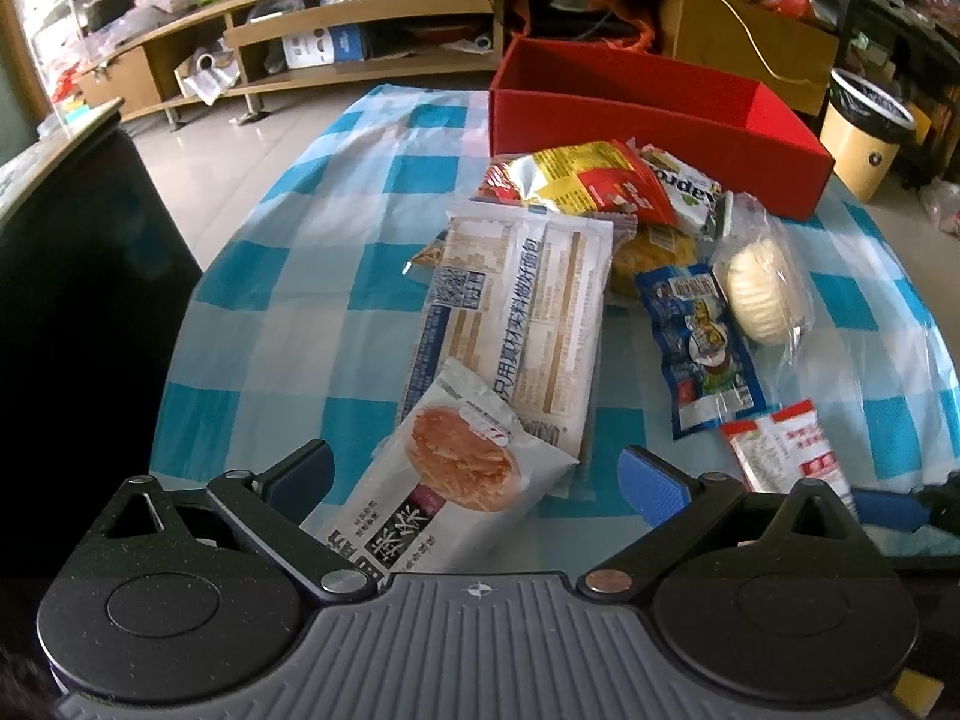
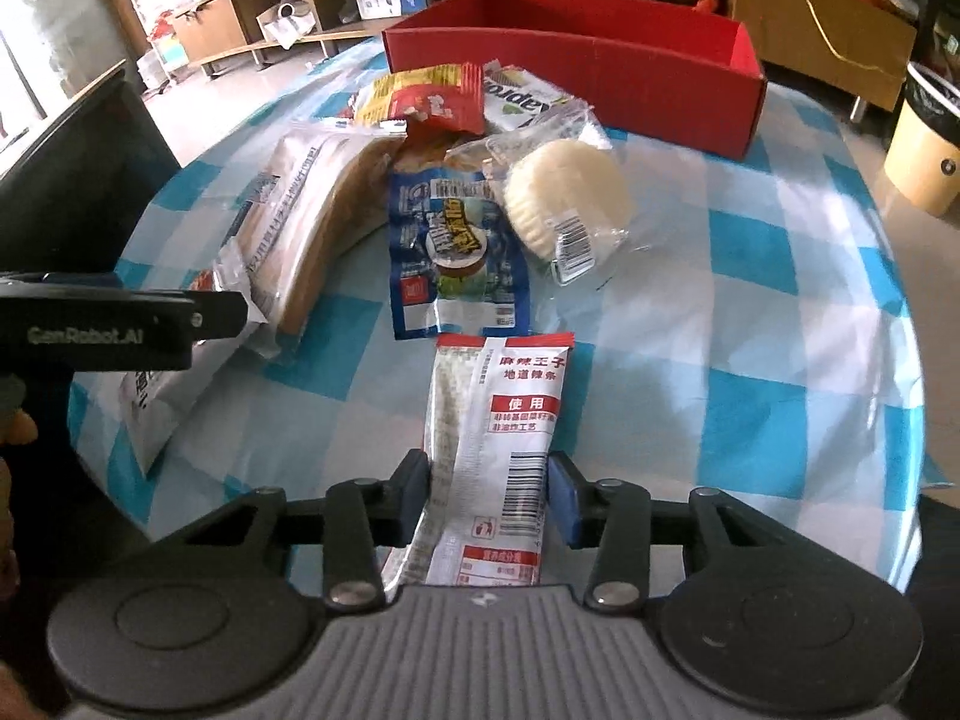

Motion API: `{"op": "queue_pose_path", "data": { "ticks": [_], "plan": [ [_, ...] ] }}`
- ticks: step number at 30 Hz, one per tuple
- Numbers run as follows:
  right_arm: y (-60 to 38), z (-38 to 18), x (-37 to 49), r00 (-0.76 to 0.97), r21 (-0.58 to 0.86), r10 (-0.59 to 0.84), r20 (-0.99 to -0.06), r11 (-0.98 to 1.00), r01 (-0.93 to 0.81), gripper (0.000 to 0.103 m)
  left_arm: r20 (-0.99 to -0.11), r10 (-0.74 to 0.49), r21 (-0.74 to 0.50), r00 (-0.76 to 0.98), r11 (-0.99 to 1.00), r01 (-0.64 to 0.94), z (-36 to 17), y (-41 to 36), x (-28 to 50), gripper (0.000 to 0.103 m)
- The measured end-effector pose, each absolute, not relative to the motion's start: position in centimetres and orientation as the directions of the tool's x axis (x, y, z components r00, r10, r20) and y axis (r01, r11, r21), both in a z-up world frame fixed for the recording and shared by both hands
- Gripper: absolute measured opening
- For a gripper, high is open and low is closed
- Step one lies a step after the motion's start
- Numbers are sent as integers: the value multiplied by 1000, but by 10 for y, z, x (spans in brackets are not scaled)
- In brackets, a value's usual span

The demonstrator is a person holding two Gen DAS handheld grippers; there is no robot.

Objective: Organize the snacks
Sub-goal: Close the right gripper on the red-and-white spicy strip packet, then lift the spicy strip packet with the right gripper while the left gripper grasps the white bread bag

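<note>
A pile of snack packets lies on a blue-and-white checked table, in front of an open red box (image 1: 654,120) (image 2: 576,60). My left gripper (image 1: 474,480) is open, its fingers on either side of a white pastry packet (image 1: 456,480) that lies between them. My right gripper (image 2: 489,495) has its pads against both sides of a red-and-white spicy strip packet (image 2: 498,420) and is shut on it; the packet rests on the table. The same packet shows in the left wrist view (image 1: 780,450). A large bread packet (image 1: 522,312) lies beyond the pastry.
A blue packet (image 2: 456,252), a clear-wrapped white cake (image 2: 564,198), a yellow-red packet (image 2: 426,96) and a green-white packet (image 2: 528,102) lie mid-table. A dark cabinet (image 1: 72,300) stands left. A bin (image 2: 924,144) stands right on the floor. My left gripper shows in the right wrist view (image 2: 120,324).
</note>
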State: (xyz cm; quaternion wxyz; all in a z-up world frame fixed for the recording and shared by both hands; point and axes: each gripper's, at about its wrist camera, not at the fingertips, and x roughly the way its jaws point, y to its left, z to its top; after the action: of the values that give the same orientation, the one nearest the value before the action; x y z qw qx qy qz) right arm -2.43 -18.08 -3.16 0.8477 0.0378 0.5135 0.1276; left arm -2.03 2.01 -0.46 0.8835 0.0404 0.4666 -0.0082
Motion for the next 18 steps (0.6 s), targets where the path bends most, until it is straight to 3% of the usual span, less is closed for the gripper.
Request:
{"op": "queue_pose_path", "data": {
  "ticks": [6,8,12,14,18],
  "plan": [
    [-192,-42,-14,438,145,205,-876,975,-166,39,-812,-4,69,584,992,102,4,5,-17,103],
    [-192,-52,-7,417,152,207,-885,975,-162,43,-815,25,109,579,988,111,-3,0,-16,103],
    [-185,-54,1,440,109,193,-877,972,-209,53,-861,-14,56,509,991,123,-15,-5,-3,103],
    [-181,-56,3,453,86,181,-873,971,-222,53,-860,-14,64,511,989,135,-17,-10,-1,103],
    [-185,-52,1,462,105,208,-862,965,-239,43,-866,-40,25,498,992,123,-16,-9,6,103]
  ]
}}
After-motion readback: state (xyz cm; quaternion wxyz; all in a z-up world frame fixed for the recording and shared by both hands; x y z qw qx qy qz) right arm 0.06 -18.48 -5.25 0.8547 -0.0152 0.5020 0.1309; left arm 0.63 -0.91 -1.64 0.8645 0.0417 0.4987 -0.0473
